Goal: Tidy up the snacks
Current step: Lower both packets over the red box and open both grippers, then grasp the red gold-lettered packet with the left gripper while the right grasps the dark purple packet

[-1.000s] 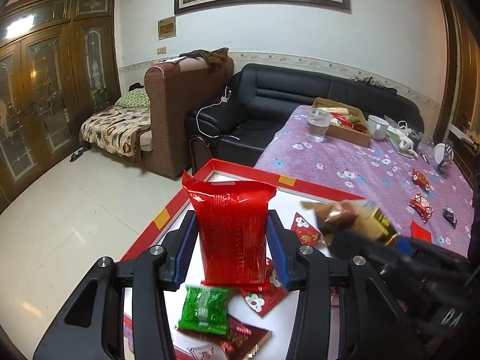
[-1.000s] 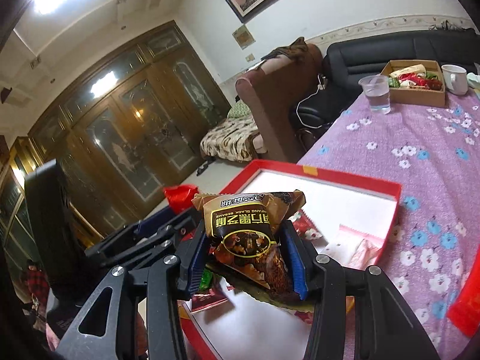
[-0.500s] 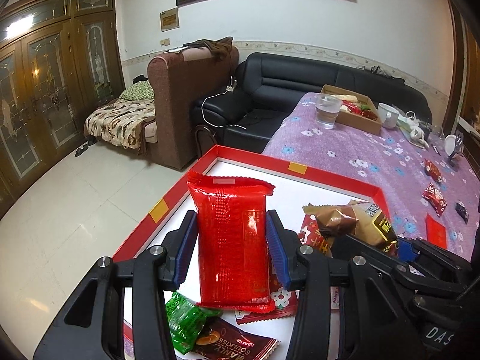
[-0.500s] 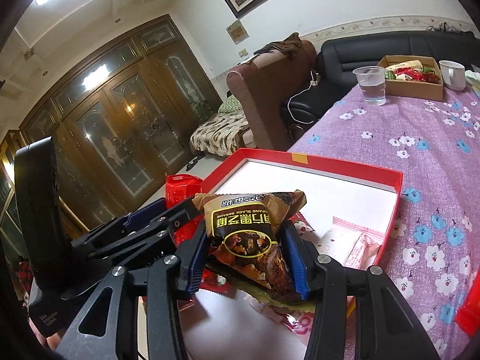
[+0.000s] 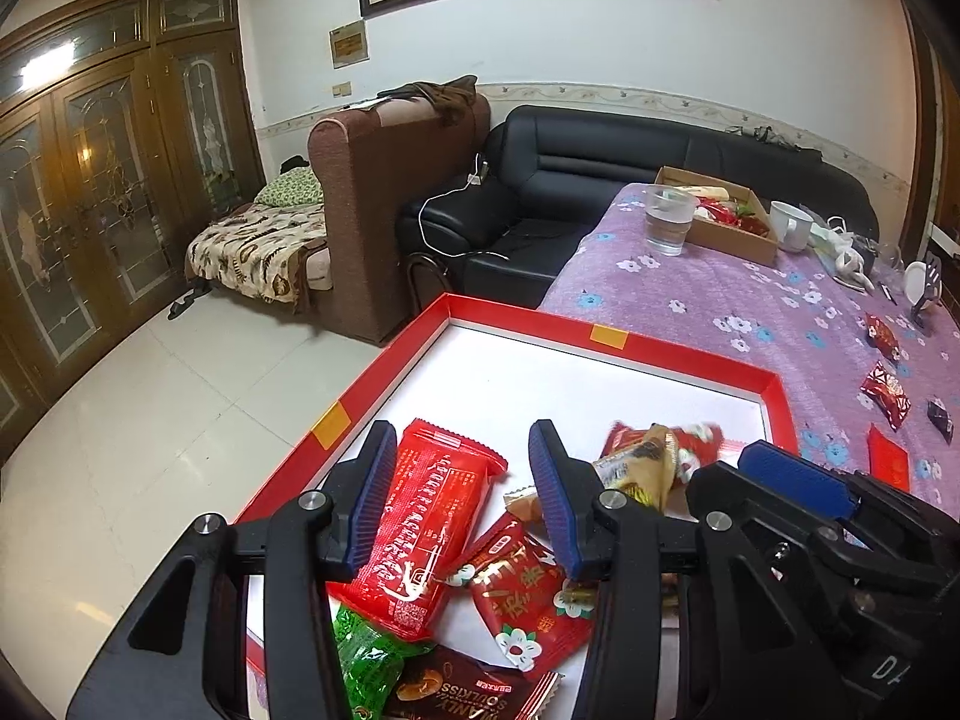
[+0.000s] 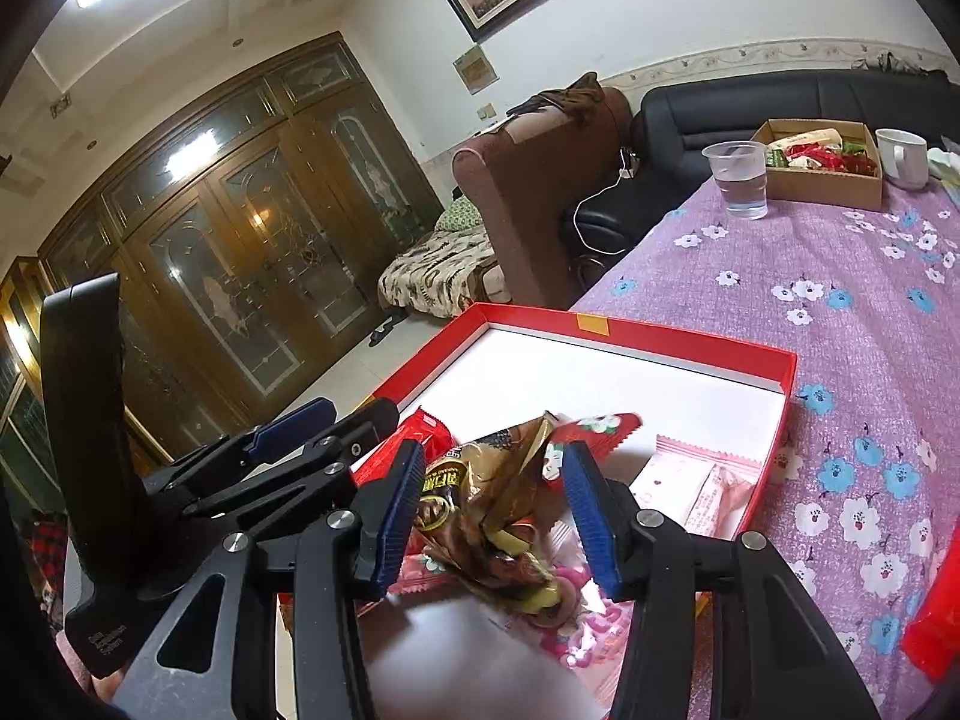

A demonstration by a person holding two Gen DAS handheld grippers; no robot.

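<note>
A red-rimmed tray point(image 5: 600, 339) with a white floor sits at the table's near-left corner. My left gripper point(image 5: 462, 498) hovers over it, jaws apart. The big red packet point(image 5: 426, 528) lies tilted between them on other snacks, leaning on the left pad and clear of the right one. My right gripper point(image 6: 489, 516) is just to the right, also apart. The brown sesame packet point(image 6: 486, 498) is blurred and tipped over between its pads, with a gap on the right. A green packet point(image 5: 366, 666), a red flower packet point(image 5: 528, 600) and a pink packet point(image 6: 702, 486) lie in the tray.
The purple flowered cloth point(image 5: 720, 300) holds several loose red snacks point(image 5: 885, 393) at the right. A plastic cup point(image 5: 666, 222), a cardboard box point(image 5: 732, 234) of snacks and a white mug point(image 5: 789, 225) stand at the far end. A black sofa lies beyond.
Both packets stood upright, clamped between the pads; now the red one lies tilted in the tray and the brown one is toppling down. Both views have tipped lower over the tray.
</note>
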